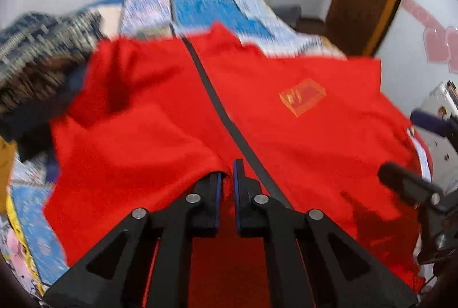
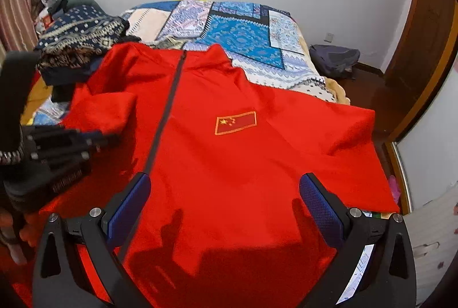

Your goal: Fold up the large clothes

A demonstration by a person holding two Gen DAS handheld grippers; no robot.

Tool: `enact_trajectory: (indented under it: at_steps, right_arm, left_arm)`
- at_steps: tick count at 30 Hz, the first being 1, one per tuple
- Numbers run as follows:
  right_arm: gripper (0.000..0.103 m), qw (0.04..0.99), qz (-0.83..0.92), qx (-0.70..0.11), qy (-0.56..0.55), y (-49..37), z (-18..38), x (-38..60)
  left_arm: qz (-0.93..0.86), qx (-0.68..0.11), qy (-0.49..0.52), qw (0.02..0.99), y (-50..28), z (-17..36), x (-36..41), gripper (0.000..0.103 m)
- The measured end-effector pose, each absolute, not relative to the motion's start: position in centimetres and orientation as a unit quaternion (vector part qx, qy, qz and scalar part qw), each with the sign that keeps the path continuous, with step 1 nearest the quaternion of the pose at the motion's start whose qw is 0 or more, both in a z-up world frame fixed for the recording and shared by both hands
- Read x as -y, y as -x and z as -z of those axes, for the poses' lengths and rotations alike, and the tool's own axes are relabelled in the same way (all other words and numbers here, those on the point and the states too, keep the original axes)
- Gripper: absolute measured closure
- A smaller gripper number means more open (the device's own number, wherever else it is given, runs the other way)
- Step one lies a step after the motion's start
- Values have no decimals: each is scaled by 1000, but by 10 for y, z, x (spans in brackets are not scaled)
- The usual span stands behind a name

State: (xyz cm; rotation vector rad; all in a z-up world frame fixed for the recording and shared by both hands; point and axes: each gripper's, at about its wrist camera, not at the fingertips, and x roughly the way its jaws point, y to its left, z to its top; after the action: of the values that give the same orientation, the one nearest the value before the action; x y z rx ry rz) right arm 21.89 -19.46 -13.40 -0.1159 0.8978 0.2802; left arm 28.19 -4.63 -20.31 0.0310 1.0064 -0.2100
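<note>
Nearly closed, the left gripper [image 1: 226, 176] seems to pinch a blurred fold of the red jacket [image 2: 229, 153]; the right gripper [image 2: 224, 193] hovers over it, jaws spread wide.

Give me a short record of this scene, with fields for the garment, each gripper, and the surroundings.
garment: red jacket, spread front up on the bed; dark zipper, flag patch
left gripper: shut on a fold of jacket
right gripper: open, above jacket
beside jacket: patterned clothes piled at its left
floor: backpack by wall
</note>
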Motion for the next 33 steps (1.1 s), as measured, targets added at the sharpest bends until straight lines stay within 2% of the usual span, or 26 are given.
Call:
enact_trajectory:
  at_steps: [3,4,6,8,10,13,17,21,24,27,33]
  right_arm:
    - [0,887,-133,-438,63,-220,138,195]
    - [0,886,-133,-438,68,-219,139,194]
    - [0,888,-130,-434,82,-217,138,190]
    - [0,889,-130,-427,96,-217,136,186]
    - [0,891,-135,-418,111,-214,132,179]
    - [0,892,-150,-407,125,-211,125,169]
    - [0,889,-186,-394,139,-210,115,146]
    - [0,882,-226,-380,165,-206,108,112]
    - [0,869,-265,-377,182,-202,106,82]
    - [0,842,-316,-388,199,-199,111,49]
    - [1,791,-377,-416,245,-192,134,-19]
  left_arm:
    - [112,-508,-14,854,-277,213,47,97]
    - [113,-512,-14,851,-274,213,44,93]
    - [119,-518,-9,847,-265,210,39,82]
    - [117,-508,-2,854,-255,199,31,59]
    - [109,-491,2,864,-245,188,22,49]
    - [86,-463,-2,882,-229,164,1,48]
    - [39,-419,-3,907,-205,133,-37,35]
    - [-19,-388,-12,921,-186,112,-78,33]
    - [-52,-380,-7,924,-170,105,-110,30]
    - [-79,-376,10,923,-156,106,-138,20]
    - [-118,-386,40,914,-131,124,-178,20]
